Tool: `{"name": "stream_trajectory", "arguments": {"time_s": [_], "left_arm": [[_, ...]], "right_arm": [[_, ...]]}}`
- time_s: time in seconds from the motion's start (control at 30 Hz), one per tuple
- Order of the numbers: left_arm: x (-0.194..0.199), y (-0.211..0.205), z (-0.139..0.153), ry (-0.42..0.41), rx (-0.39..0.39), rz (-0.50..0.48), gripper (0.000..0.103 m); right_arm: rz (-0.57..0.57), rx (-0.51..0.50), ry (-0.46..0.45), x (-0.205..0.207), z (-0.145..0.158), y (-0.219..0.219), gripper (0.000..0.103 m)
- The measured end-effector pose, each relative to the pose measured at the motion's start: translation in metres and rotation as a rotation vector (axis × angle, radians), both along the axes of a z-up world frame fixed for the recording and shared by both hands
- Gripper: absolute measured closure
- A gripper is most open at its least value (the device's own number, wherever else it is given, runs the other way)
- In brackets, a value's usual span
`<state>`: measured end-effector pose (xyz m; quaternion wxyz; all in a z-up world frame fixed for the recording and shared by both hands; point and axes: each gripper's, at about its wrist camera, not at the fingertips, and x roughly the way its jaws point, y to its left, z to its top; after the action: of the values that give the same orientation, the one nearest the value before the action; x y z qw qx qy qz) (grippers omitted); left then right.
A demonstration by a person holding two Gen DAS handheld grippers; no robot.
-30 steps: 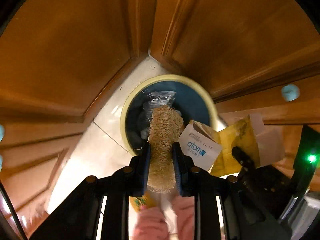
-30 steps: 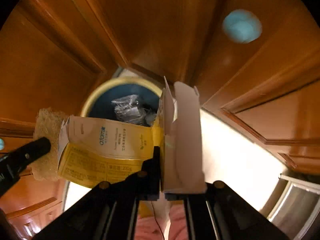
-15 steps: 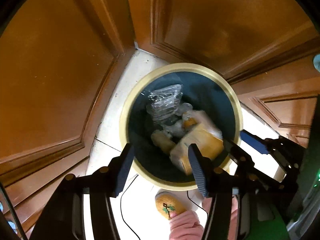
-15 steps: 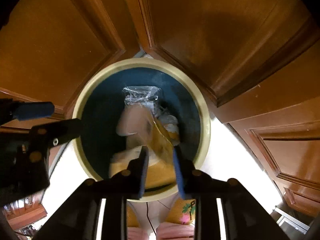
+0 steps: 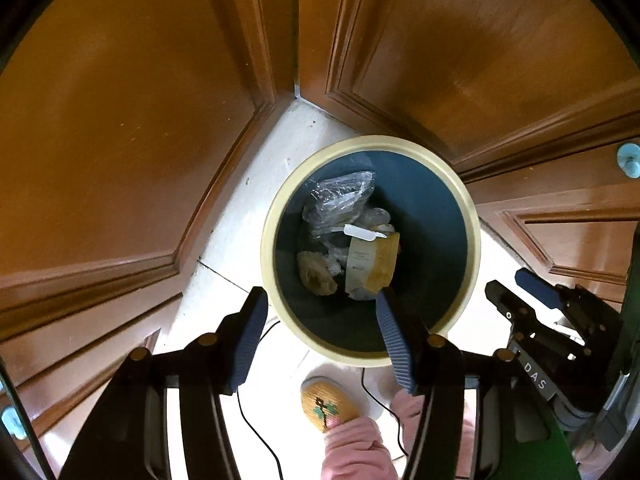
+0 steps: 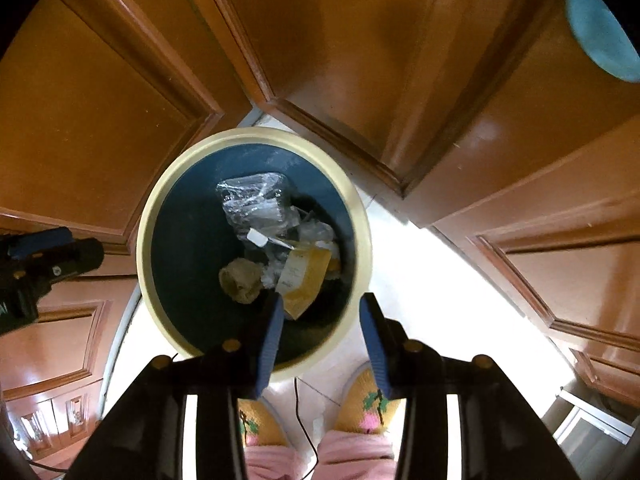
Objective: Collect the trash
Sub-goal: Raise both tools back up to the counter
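Observation:
A round trash bin with a cream rim [image 5: 474, 236] [image 6: 362, 216] and dark blue inside stands on the white floor in a corner of wooden doors. In it lie a tan loofah sponge [image 5: 316, 274] [image 6: 240, 280], a yellow carton [image 5: 374, 262] [image 6: 304, 276] and crumpled clear plastic [image 5: 340, 196] [image 6: 256, 200]. My left gripper [image 5: 320, 320] is open and empty above the bin's near rim. My right gripper [image 6: 322, 326] is open and empty above the near rim too; it also shows at the right of the left wrist view [image 5: 520, 288].
Brown wooden doors [image 5: 120, 120] [image 6: 400, 60] close in the corner behind the bin. The person's yellow slippers [image 5: 328, 404] [image 6: 372, 400] and a thin black cable [image 6: 300, 404] are on the floor just before the bin. A pale blue knob [image 5: 630, 158] sits on the right door.
One second ago my left gripper held the loofah and my right held the carton. Both opened, the two things dropped into the bin, and both grippers have risen a little.

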<state>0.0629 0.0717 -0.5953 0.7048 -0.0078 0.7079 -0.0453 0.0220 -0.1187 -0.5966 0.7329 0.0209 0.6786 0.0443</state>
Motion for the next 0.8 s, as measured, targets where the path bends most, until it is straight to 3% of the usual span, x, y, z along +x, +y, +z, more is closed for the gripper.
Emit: {"name": "stream_trajectory", "arguments": {"time_s": [0.13, 0.33, 0.57, 0.8], "left_arm": [[-0.008, 0.004, 0.013, 0.002, -0.013, 0.023, 0.048], [-0.022, 0.005, 0.070, -0.029, -0.040, 0.042, 0.048], [-0.038, 0.003, 0.165, -0.108, -0.077, 0.042, 0.046], [-0.055, -0.008, 0.273, -0.245, -0.116, 0.003, 0.039]], "right_arm": [[-0.021, 0.009, 0.002, -0.013, 0.024, -0.008, 0.063], [-0.034, 0.021, -0.025, -0.033, 0.083, -0.014, 0.063], [-0.060, 0.046, -0.114, -0.048, 0.178, -0.017, 0.063], [-0.086, 0.073, -0.239, -0.066, 0.280, -0.027, 0.063]]}}
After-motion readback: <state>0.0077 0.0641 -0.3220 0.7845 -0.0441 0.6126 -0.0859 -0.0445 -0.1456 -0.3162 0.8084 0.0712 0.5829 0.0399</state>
